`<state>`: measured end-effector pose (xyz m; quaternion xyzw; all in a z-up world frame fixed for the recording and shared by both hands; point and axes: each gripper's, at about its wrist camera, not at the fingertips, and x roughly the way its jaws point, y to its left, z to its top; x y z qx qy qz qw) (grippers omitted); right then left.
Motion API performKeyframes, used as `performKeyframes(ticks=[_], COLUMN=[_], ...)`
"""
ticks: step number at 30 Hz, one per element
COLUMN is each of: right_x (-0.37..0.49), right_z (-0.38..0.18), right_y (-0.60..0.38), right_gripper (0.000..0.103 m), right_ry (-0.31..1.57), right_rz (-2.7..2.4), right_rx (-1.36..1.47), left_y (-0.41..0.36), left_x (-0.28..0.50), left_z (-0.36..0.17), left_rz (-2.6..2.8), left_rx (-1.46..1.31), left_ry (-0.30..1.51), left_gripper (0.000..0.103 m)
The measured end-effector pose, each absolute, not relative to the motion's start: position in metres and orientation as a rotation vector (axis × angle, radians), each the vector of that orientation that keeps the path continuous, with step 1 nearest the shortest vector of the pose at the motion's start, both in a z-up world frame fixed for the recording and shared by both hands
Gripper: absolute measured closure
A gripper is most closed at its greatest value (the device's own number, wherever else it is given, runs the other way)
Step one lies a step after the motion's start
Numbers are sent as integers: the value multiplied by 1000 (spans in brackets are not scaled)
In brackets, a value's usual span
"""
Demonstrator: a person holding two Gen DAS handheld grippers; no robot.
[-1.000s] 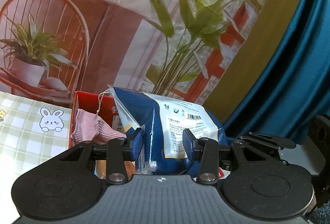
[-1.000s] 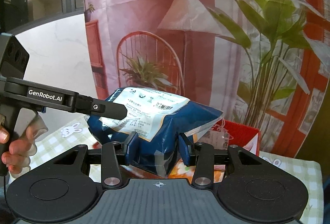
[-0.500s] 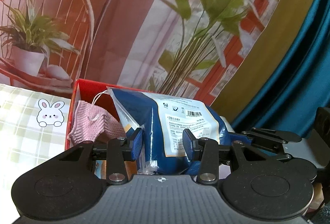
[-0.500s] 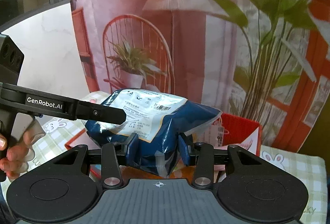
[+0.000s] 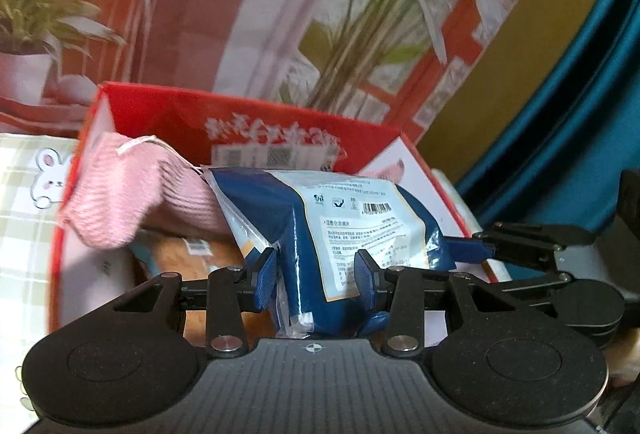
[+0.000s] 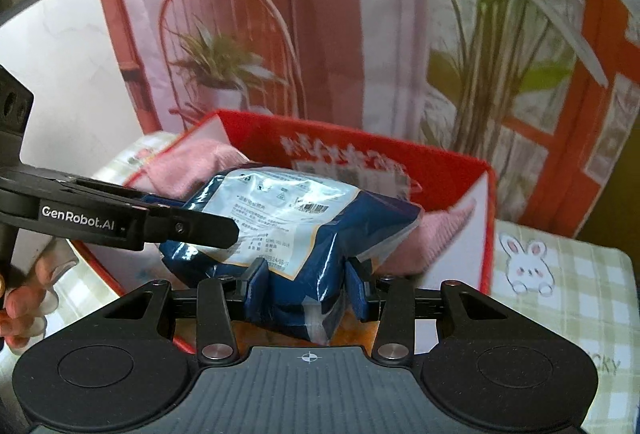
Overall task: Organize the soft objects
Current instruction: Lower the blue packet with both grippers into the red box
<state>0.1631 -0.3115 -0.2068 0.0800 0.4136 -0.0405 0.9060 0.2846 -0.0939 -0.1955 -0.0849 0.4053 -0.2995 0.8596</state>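
With the pink cloth [image 5: 120,202] already in the red box [image 5: 280,130], both the left gripper [image 5: 316,274] and right gripper [image 6: 306,286] have their jaws clamped on the blue pouch [image 5: 340,218] over the box, release apparently remaining.

One red box [image 5: 248,114] stands on the surface [image 6: 568,274], and it holds one blue-and-white packet [image 5: 344,226], one pink knitted cloth [image 5: 132,194] and what looks like one orange-printed packet [image 5: 180,258] underneath, though blur leaves that one uncertain. Two claws are in view: the left claw [image 5: 316,276] and the right claw [image 6: 306,286]. Two bunny prints show on the checked cloth, one per view.
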Motion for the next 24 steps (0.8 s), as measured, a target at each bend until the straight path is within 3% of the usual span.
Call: performKeyframes(ticks=[12,17,19,24], right_x=[162,170,175,193], right_z=[-211,-212,-212,-224], right_y=[-321,-318,-316,-313], right_gripper=[62,80,84,91], right_ry=[900,877,862,884], right_rz=[-137,-131,-128,-127], right_rx=[125,134,152,208], left_y=[-107,-101,-99,-93], left_x=[287,281,282,285], left_z=[-204,-193,-191,-192], left_rz=[-605,-592,-572,-527], left_rx=[-95,-83,-77,-68], left_ry=[886,842,832,836], left_gripper=[59,63,71,75])
